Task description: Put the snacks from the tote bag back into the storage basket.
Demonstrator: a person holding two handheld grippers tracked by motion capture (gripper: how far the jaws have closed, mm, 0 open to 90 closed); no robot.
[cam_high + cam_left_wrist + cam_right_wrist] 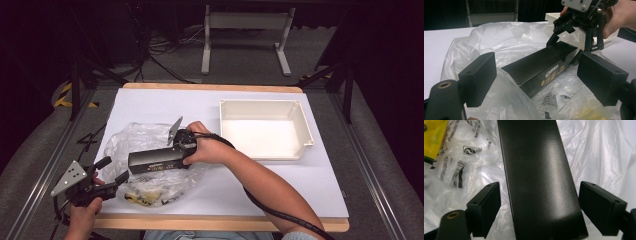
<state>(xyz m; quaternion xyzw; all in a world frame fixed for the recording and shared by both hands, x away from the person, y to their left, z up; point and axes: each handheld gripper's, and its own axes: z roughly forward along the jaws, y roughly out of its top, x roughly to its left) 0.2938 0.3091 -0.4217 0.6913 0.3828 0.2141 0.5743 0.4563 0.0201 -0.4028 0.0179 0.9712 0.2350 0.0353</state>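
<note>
A long black box [157, 160] lies on a crumpled clear plastic bag [135, 137] at the left of the table. My right gripper [182, 154] points down over the box's right end, its jaws on either side of it. In the right gripper view the box [541, 182] runs between the pads of the right gripper [539, 207]; a gap shows at the left pad, so it is open. My left gripper [112, 170] hovers at the bag's near-left corner, open and holding nothing. In the left gripper view it [536, 82] faces the box [541, 66] and the right gripper [566, 50].
A white rectangular tray [265, 102] stands at the back right of the white table sheet. A yellow packet [142, 197] lies inside the bag near the front edge. The right gripper's cable [270, 210] trails along the forearm.
</note>
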